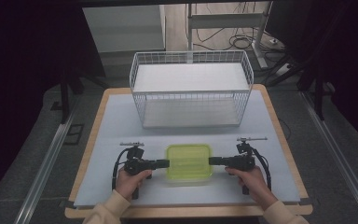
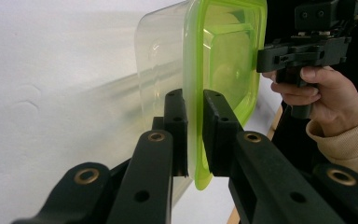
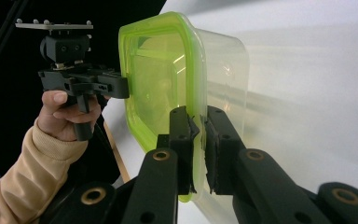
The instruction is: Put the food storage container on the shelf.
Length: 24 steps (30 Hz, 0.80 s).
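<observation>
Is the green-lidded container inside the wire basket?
No, the green-lidded container sits on the table in front of the wire basket.

The high view looks down from above; each gripper view looks closely along its jaws, sharing the lidded container [image 1: 189, 161].

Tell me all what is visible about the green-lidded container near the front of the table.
The container is a rounded-rectangular box of clear plastic with a translucent lime-green lid, closed. It looks empty. It sits level near the front of the white table cover, before the wire basket. The left gripper and the right gripper each pinch the lid rim on opposite short sides.
</observation>
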{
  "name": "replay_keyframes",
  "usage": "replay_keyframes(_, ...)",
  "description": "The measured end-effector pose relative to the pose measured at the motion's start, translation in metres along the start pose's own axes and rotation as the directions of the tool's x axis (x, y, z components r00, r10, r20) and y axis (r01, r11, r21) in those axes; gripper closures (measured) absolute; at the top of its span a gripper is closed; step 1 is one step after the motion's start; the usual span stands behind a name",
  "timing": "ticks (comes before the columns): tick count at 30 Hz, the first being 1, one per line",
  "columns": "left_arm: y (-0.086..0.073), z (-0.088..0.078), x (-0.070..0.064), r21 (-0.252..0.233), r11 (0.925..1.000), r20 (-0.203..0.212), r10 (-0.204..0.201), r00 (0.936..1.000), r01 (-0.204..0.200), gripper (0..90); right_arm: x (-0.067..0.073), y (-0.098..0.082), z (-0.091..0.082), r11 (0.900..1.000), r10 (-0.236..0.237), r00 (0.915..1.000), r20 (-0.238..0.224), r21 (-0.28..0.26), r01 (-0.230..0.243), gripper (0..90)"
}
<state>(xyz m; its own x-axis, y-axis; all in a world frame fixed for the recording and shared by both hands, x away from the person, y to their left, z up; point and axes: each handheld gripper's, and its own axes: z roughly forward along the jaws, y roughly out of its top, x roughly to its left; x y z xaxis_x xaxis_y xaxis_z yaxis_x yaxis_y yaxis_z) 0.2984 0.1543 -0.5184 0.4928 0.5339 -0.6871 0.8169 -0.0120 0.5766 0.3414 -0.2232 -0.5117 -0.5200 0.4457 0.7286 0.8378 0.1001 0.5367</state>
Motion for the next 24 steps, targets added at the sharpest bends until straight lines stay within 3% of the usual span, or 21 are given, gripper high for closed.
replay_keyframes(14, 0.012, 0.0, -0.007, -0.017, 0.9997, 0.008, 0.015, 0.9999, -0.015, 81.5, 0.006, 0.009, -0.008, 1.0, -0.017, 0.9998, 0.006, -0.024, 0.017, 82.7)
replay_keyframes(24, 0.027, -0.004, -0.013, -0.039, 0.9986, 0.023, 0.035, 0.9991, -0.034, 81.6, 0.018, 0.023, -0.017, 0.998, -0.048, 0.9986, 0.021, -0.042, 0.049, 82.8)
